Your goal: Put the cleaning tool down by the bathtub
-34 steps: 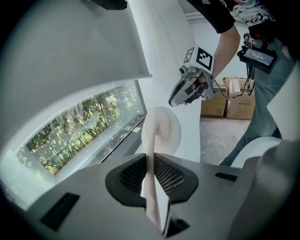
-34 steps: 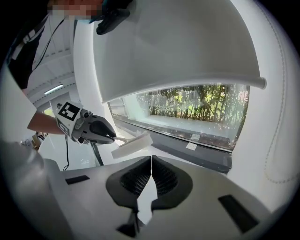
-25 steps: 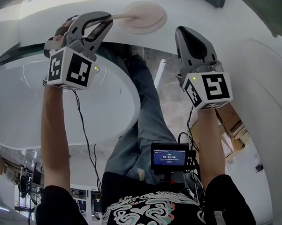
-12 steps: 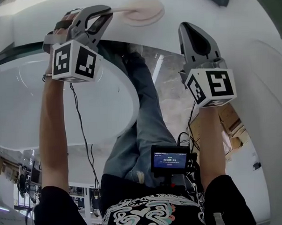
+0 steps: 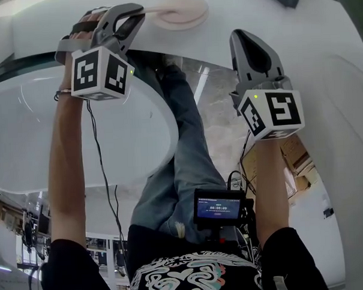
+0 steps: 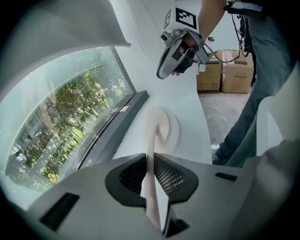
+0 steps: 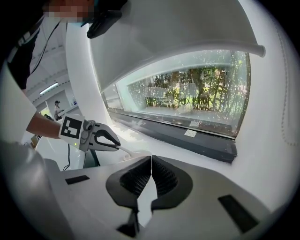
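The cleaning tool, a pale round pad (image 5: 178, 9) on a thin pale handle (image 6: 151, 154), is clamped by its handle in my left gripper (image 5: 138, 11), which is shut on it. The pad (image 6: 165, 129) lies flat against the white ledge (image 6: 192, 110) beside the window; I cannot tell whether it bears on it. The white oval bathtub (image 5: 139, 143) curves below my left arm. My right gripper (image 5: 241, 38) hovers to the right of the pad, jaws shut with nothing between them (image 7: 151, 159). From the right gripper view, the left gripper (image 7: 117, 143) and handle (image 7: 125, 151) show at lower left.
A dark window sill (image 6: 117, 131) and a large glass pane (image 7: 187, 96) with greenery run along the ledge. Cardboard boxes (image 6: 225, 75) stand on the stone floor (image 5: 222, 115). The person's jeans leg (image 5: 181, 141) and a chest-mounted screen (image 5: 219, 207) sit between the arms.
My left gripper has shifted slightly forward and right, carrying the pad farther along the ledge. The right gripper has risen a little and stays shut.
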Motion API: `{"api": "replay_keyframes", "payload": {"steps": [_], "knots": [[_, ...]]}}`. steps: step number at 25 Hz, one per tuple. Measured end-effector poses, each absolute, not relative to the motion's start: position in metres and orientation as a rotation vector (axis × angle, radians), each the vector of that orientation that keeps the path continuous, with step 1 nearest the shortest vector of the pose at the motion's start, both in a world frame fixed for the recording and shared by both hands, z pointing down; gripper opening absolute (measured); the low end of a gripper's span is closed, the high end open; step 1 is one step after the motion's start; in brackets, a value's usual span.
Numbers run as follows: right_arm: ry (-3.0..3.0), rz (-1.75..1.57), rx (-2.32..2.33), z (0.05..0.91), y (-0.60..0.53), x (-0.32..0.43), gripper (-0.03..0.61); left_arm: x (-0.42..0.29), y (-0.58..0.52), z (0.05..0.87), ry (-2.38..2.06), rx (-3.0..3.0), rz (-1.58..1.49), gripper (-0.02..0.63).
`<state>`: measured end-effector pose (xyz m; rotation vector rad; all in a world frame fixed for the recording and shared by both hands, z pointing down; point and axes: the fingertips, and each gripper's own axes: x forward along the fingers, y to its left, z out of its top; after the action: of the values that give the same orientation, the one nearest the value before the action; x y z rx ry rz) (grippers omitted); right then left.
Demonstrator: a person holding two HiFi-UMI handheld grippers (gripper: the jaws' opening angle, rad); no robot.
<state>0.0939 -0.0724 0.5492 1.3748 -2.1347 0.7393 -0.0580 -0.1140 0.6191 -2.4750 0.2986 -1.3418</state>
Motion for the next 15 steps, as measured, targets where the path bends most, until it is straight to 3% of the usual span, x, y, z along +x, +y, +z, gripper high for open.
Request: {"api": "replay_keyframes", "payload": {"steps": [15], "knots": [[-2.136, 0.783, 1.380, 0.552, -0.069, 0.095, 0.028, -0.057, -0.114, 0.637, 0.321, -2.381, -1.374, 0.060]]}}
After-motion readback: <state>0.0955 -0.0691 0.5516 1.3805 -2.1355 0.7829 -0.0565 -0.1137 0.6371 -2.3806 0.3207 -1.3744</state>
